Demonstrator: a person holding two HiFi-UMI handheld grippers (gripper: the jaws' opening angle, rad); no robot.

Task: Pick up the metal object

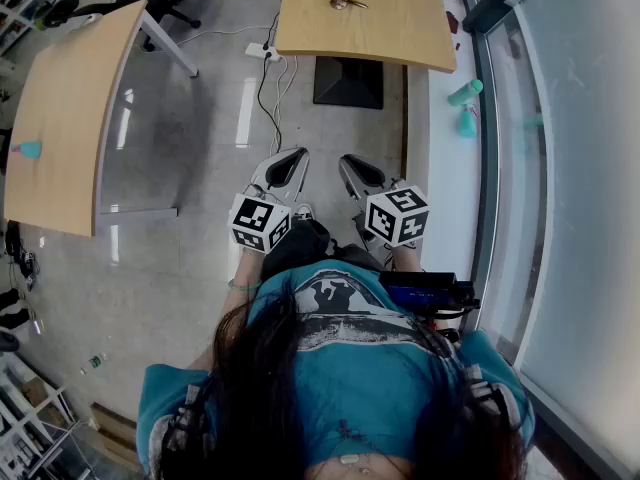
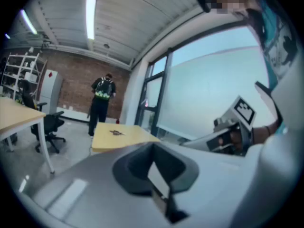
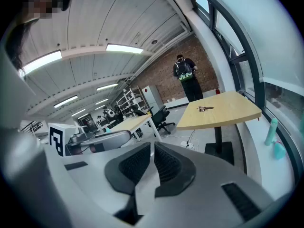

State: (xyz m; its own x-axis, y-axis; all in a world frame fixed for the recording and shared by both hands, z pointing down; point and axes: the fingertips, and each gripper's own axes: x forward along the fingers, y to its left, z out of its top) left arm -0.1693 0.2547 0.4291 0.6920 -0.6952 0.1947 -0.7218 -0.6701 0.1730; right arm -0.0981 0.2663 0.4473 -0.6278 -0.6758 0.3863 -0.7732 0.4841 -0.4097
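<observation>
Left gripper (image 1: 298,155) and right gripper (image 1: 346,161) are both pressed shut, empty — advance to the table (image 1: 400,18) at upper centre, then spread one pair of jaws around the metal object (image 1: 343,1).

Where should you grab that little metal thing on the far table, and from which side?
Probably from above, pinching across its thin width near the thicker lump around the middle. The metal object lies flat on the wooden table, long and slim, so a sideways approach would likely just push it along. Its finer shape is too small to tell.
</observation>
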